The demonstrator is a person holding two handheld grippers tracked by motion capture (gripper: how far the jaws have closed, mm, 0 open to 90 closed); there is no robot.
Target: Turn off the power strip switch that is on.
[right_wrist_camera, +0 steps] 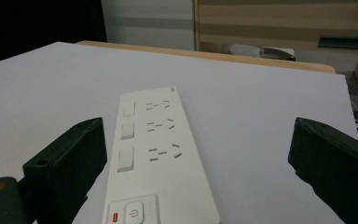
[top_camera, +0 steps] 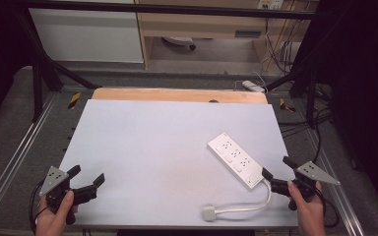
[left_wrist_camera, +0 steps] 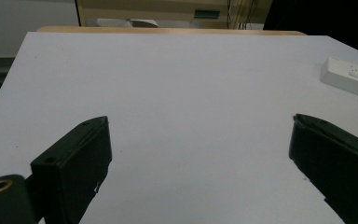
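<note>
Two grippers low at tabletop's (top_camera: 167, 142) near edge. Left gripper (top_camera: 85, 180) at near-left corner, jaws wide apart, nothing between. White power strip (top_camera: 235, 159) flat on right half, long axis diagonal, switch end toward near-right corner, cable (top_camera: 246, 205) curling to plug (top_camera: 208, 213) at near edge. Right gripper (top_camera: 277, 167) just beside switch end, jaws spread, not gripping.
</note>
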